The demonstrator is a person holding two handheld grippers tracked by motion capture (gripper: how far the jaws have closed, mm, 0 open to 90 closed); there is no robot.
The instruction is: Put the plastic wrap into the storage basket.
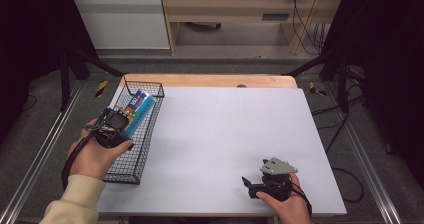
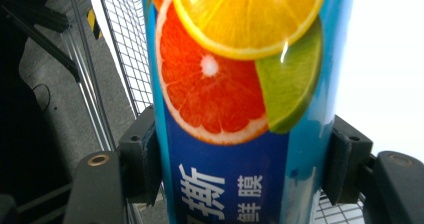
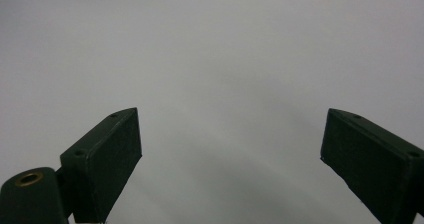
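Meanwhile, a blue cylindrical can printed with citrus slices [image 2: 235,104] is clamped between the jaws of the left gripper [image 1: 122,120] above the black wire-mesh basket [image 1: 131,166], while the right gripper [image 1: 248,185] is held open over the white bench [image 1: 225,134].

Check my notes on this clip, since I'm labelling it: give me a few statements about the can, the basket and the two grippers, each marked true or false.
1. The left gripper is clamped on a blue can printed with citrus slices. True.
2. The can stands upright on the white table top. False: it is tilted, held over the wire basket.
3. The right gripper holds a second can. False: its jaws stand open with nothing between them.
4. The basket sits along the table's left edge. True.
5. The right gripper is near the front of the table. True.
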